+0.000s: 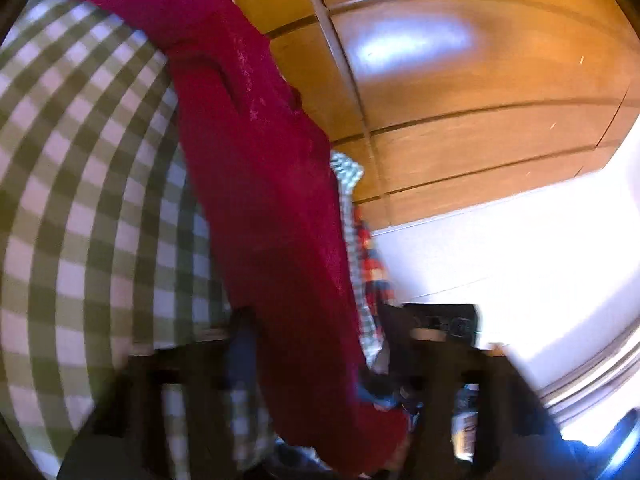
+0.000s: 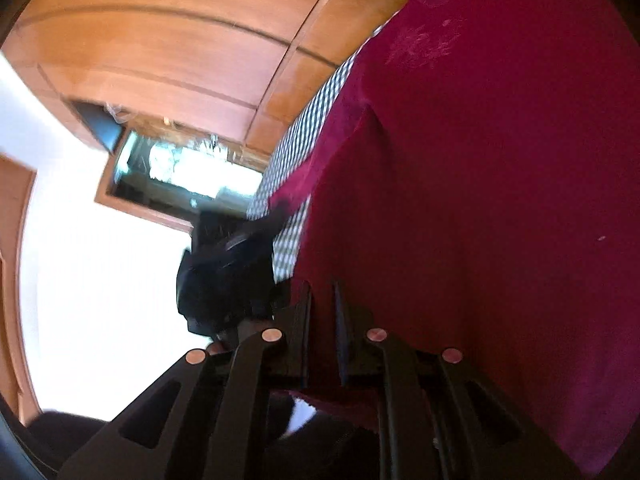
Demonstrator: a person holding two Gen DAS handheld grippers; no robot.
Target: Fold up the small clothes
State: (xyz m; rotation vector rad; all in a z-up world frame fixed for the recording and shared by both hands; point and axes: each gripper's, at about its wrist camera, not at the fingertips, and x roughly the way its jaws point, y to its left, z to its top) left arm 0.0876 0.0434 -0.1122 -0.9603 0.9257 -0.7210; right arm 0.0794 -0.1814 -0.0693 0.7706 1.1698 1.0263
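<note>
My right gripper (image 2: 322, 300) is clenched on an edge of the crimson garment (image 2: 480, 180); my left gripper (image 1: 320, 328) pinches the same cloth, lifted above the green checked cloth (image 1: 80, 200); wooden panelling (image 1: 460, 100) behind.

Both fisheye views are bright but smeared by motion blur. White glare burns out the wall (image 1: 520, 248) toward four o'clock in the left view and the wall (image 2: 100, 288) toward eight o'clock in the right view. A sheen sits on the wooden panel (image 1: 408, 44). Straight lines bow and the corners go black.
</note>
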